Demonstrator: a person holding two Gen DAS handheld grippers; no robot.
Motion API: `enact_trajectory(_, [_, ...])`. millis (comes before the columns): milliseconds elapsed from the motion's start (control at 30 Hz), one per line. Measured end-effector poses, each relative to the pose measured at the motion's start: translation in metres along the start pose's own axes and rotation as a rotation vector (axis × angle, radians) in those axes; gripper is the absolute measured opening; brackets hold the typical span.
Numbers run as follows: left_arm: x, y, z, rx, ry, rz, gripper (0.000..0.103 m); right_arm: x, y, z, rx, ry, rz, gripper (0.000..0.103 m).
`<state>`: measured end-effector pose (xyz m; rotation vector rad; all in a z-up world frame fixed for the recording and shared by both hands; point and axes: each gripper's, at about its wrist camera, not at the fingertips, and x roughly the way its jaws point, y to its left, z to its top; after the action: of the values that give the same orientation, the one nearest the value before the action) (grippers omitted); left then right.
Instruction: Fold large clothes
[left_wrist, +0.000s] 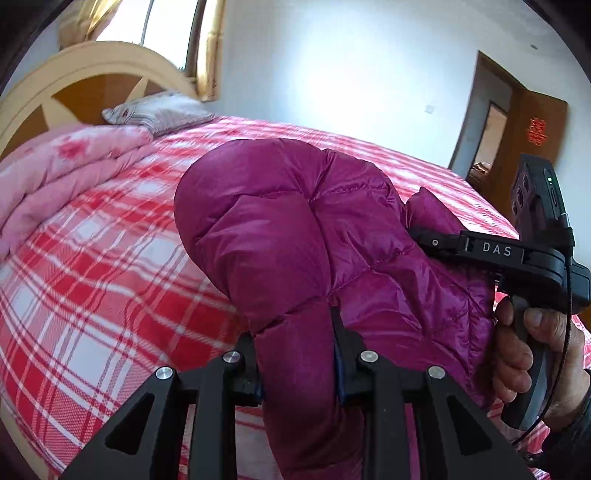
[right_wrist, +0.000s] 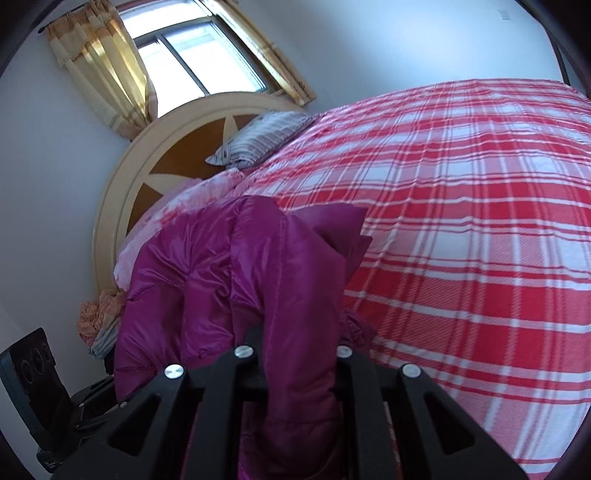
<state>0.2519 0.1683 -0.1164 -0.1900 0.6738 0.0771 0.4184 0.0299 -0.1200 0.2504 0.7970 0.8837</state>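
Magenta down jacket (left_wrist: 295, 236) was held bunched and lifted above the plaid bed (left_wrist: 92, 266), clamped by both the left tool (left_wrist: 297, 354) and right tool (right_wrist: 295, 354), so folding was judged barely begun, with spreading and creasing left.

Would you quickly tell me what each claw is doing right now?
Left claw: shut on the magenta puffer jacket.
Right claw: shut on the same jacket.
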Motion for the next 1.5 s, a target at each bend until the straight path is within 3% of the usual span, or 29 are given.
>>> enact_trajectory(267, [0.018,0.015,-0.015,-0.037,0.012,0.015,0.033,0.047,-0.022,-0.008,0.054,0.109,-0.077,0.016])
enact_trajectory(433, [0.022,0.017,-0.019,-0.038,0.007,0.022,0.036,0.052,-0.027,-0.014,0.052,0.122,-0.085,0.016])
enact_trajectory(633, [0.022,0.021,-0.021,-0.074,0.007,0.037,0.051,0.057,-0.025,-0.014,0.042,0.159,-0.104,0.021])
enact_trajectory(767, [0.022,0.025,-0.021,-0.097,0.016,0.063,0.067,0.059,-0.024,-0.013,0.043,0.173,-0.123,0.028])
enact_trajectory(833, [0.018,0.027,-0.020,-0.109,0.024,0.071,0.068,0.059,-0.025,-0.012,0.050,0.180,-0.136,0.037])
enact_trajectory(867, [0.015,0.027,-0.019,-0.112,0.030,0.075,0.068,0.057,-0.026,-0.012,0.060,0.181,-0.148,0.049])
enact_trajectory(900, [0.012,0.027,-0.018,-0.113,0.035,0.084,0.068,0.054,-0.026,-0.012,0.072,0.175,-0.166,0.059])
enact_trajectory(1000, [-0.007,0.021,-0.013,-0.080,0.032,0.107,0.068,0.038,-0.023,-0.012,0.080,0.147,-0.164,0.062])
enact_trajectory(1100, [-0.040,0.011,-0.007,-0.035,-0.031,0.107,0.069,0.015,-0.008,-0.015,0.046,0.106,-0.192,0.063])
enact_trajectory(1200, [-0.071,0.004,-0.001,-0.016,-0.096,0.106,0.074,-0.019,0.013,-0.019,0.008,0.026,-0.233,0.076])
enact_trajectory(1500, [-0.125,-0.011,0.016,0.004,-0.212,0.054,0.075,-0.113,0.077,-0.041,-0.099,-0.193,-0.295,0.091])
